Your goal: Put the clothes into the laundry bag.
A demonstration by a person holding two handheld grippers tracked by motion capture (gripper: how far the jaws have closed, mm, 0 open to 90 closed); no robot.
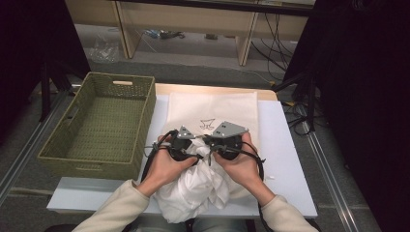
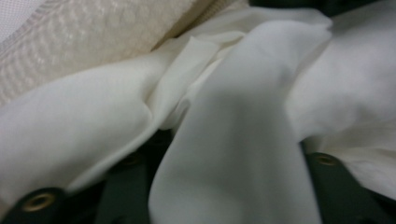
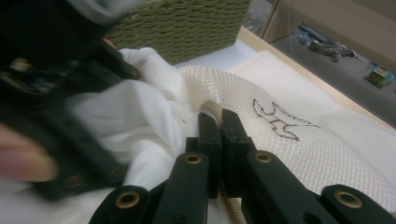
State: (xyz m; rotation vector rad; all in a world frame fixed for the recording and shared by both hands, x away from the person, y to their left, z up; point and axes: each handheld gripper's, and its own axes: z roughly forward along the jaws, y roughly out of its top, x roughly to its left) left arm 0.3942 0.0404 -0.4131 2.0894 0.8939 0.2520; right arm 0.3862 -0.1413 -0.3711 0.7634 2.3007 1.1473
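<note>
A cream woven bag (image 1: 212, 108) with a dark line drawing lies flat on the white table top (image 1: 285, 159). A crumpled white cloth (image 1: 193, 188) sits at the bag's near end. Both grippers meet over it. My right gripper (image 3: 218, 116) is shut on the bag's beige strap (image 3: 211, 107); from above, this right gripper (image 1: 210, 141) sits at the bag's opening. My left gripper (image 1: 199, 146) is pushed into the white cloth (image 2: 233, 140). Its black fingers (image 2: 126, 182) stand wide apart with a fold between them, the tips hidden.
A green woven basket (image 1: 87, 166) stands empty at the table's left, close to my left hand (image 1: 167, 169). Bare table top lies right of the bag. Beyond the far edge are floor, cables and wooden furniture legs.
</note>
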